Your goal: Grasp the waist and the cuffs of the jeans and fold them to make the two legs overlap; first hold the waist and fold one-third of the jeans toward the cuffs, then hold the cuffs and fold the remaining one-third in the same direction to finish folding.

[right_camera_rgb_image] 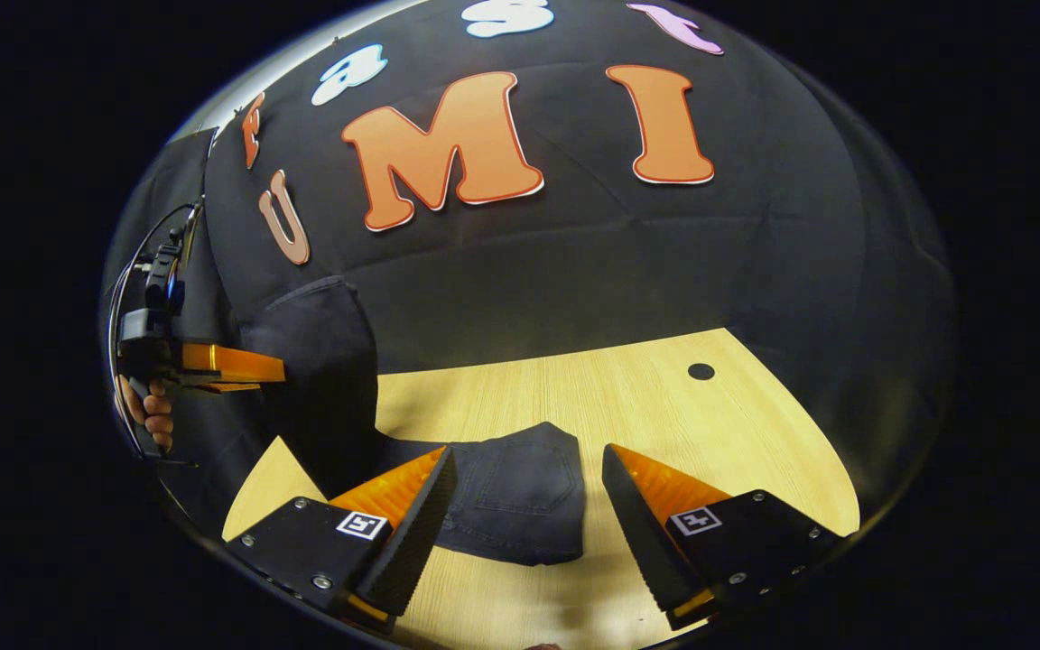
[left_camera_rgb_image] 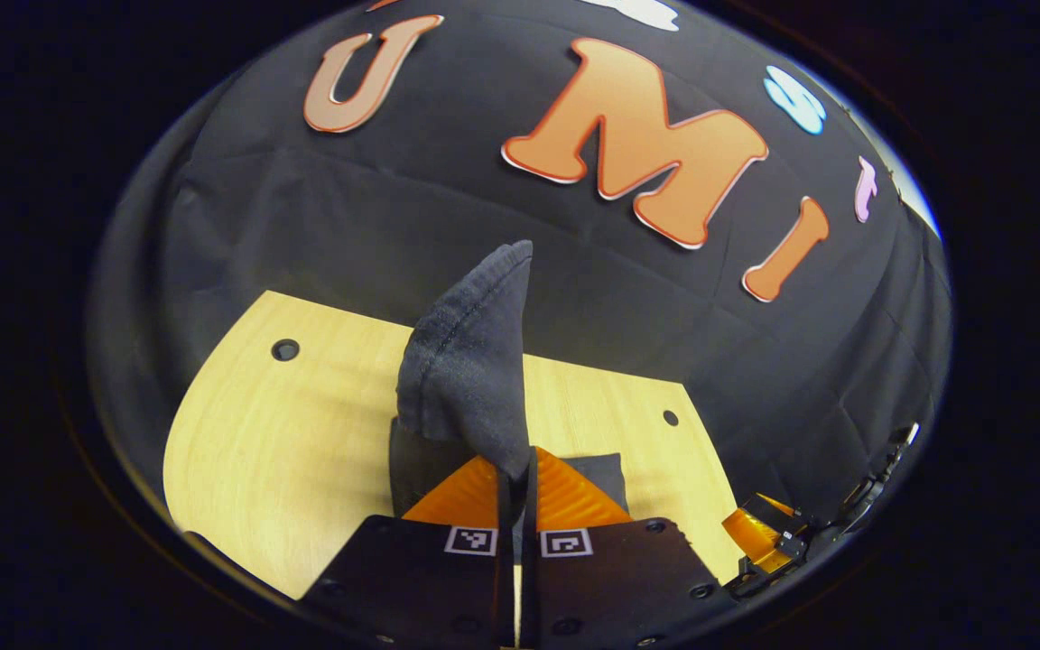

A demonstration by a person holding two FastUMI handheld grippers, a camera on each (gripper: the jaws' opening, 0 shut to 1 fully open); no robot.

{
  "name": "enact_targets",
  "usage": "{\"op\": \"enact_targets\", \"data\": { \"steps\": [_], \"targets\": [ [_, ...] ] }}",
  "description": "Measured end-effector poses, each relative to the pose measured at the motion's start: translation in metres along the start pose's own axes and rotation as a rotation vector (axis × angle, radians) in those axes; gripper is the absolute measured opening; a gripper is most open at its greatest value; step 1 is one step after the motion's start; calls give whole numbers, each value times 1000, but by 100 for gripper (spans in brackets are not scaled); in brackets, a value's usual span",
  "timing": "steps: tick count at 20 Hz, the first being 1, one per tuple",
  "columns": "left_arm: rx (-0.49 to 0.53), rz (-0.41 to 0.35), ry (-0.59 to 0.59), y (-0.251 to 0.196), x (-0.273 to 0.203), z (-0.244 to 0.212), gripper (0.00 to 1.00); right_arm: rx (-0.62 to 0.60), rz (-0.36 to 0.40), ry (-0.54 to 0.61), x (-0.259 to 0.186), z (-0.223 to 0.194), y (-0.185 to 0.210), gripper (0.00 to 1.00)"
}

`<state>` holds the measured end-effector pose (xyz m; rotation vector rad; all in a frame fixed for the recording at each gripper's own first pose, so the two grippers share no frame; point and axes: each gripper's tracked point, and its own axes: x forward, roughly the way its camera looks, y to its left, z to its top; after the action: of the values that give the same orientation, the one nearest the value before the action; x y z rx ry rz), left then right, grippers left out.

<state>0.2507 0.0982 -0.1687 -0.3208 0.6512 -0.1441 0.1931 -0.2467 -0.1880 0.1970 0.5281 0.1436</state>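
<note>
Nearest the lens, the left tool (left_camera_rgb_image: 516, 483) is clamped on a dark denim end of the jeans (left_camera_rgb_image: 470, 370), which stands lifted above the counter (left_camera_rgb_image: 285, 433). Beside it, the right tool (right_camera_rgb_image: 524, 492) hangs spread apart, gripping nothing, directly over the portion of the jeans lying flat with a pocket showing. Bare counter extends beyond the jeans toward the far edge, giving room to lay the fold.

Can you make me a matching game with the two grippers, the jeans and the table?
Things:
1. left gripper
2. right gripper
3. jeans
4. table

States:
A. open, over the cloth
B. light wood with round holes
C. shut on a lifted piece of cloth
D. dark, partly raised, partly lying flat

Pairs: 1-C, 2-A, 3-D, 4-B
</note>
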Motion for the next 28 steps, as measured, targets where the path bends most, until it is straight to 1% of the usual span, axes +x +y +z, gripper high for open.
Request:
{"op": "enact_targets", "data": {
  "steps": [8, 11, 14, 16, 17, 18, 19, 20, 21, 22, 23, 24, 25, 26, 27, 28],
  "targets": [
    [105, -45, 105, -64, 48, -51, 4, 12, 7, 9, 2, -1, -22, 99],
    [138, -59, 160, -81, 71, -74, 4, 12, 1, 9, 1, 0, -29, 99],
    [180, -64, 225, -92, 80, -101, 3, 14, -10, 6, 0, 1, -38, 99],
    [204, -85, 269, -99, 80, -113, 7, 23, -25, 2, -1, 1, -46, 99],
    [216, -110, 285, -107, 81, -120, 10, 32, -28, -1, -1, 3, -47, 99],
    [214, -150, 299, -119, 76, -125, 14, 39, -27, -7, -2, 5, -47, 99],
    [201, -211, 297, -133, 70, -127, 18, 38, -32, -13, -2, 6, -47, 99],
    [191, -258, 283, -142, 61, -125, 34, 34, -36, -19, -2, 7, -48, 99],
    [195, -277, 252, -146, 53, -118, 51, 30, -37, -23, -3, 9, -47, 99],
    [210, -276, 211, -145, 50, -108, 67, 25, -37, -36, -3, 13, -44, 99],
    [225, -260, 165, -141, 46, -97, 79, 18, -35, -52, -4, 19, -40, 99],
    [234, -244, 112, -134, 38, -87, 81, 7, -34, -70, -5, 25, -36, 99],
    [234, -223, 61, -127, 27, -75, 80, -9, -34, -89, -6, 31, -31, 99],
    [231, -211, -3, -121, 15, -59, 92, -29, -36, -113, -7, 39, -25, 99],
    [228, -196, -69, -115, 3, -45, 96, -52, -35, -143, -9, 48, -19, 99],
    [232, -173, -137, -107, -11, -31, 96, -76, -31, -170, -12, 56, -12, 99]
  ]
}}
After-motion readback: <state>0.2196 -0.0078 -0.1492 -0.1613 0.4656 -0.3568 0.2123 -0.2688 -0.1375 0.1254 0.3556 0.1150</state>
